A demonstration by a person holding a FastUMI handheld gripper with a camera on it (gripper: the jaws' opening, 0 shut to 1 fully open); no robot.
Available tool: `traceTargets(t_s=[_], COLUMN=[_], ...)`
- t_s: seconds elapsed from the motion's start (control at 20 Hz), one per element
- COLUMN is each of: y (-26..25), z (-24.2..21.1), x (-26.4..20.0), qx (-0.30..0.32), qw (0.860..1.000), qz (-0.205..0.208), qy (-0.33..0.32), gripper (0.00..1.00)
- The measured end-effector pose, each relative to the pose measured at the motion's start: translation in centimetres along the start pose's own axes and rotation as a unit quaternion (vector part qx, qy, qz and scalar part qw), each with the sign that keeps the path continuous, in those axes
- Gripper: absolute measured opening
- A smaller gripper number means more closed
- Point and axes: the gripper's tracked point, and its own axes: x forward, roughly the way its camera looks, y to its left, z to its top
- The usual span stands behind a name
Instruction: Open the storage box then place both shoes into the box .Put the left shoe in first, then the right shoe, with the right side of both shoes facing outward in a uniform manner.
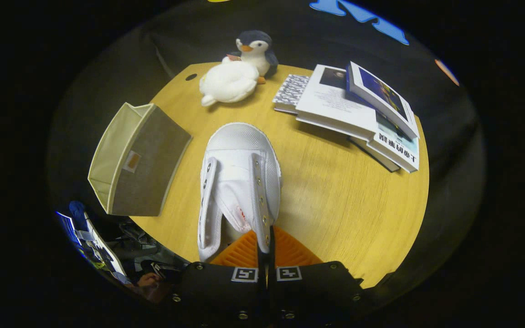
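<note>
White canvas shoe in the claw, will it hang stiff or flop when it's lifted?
The white canvas shoe will probably droop toe-down: the claw pinches only its thin eyelet flap. Unlaced, its soft upper likely sags open. It looks light, so the grip should hold.

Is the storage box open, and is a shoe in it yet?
Open and empty: the storage box shows a bare inside. The white shoe is outside it, its eyelet edge clamped in the shut tongs.
</note>
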Motion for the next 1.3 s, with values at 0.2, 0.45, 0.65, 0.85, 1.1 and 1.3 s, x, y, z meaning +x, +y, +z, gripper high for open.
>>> traceTargets(t_s=[0.2, 0.45, 0.65, 0.85, 1.1, 1.3], y=[5.2, 13.4, 20.2, 24.5, 27.0, 28.5], z=[4.8, 9.1, 10.9, 11.3, 12.0, 12.2], x=[-1.8, -2.5, -2.1, 0.5, 3.3, 5.0], qx=[-0.04, -0.078, -0.089, -0.104, -0.117, -0.124], qw=[0.999, 0.993, 0.988, 0.986, 0.988, 0.988], qz=[0.024, 0.078, 0.126, 0.129, 0.097, 0.083], qy=[-0.026, -0.032, -0.016, 0.006, 0.019, 0.028], gripper=[0.01, 0.01, 0.01, 0.01, 0.01, 0.01])
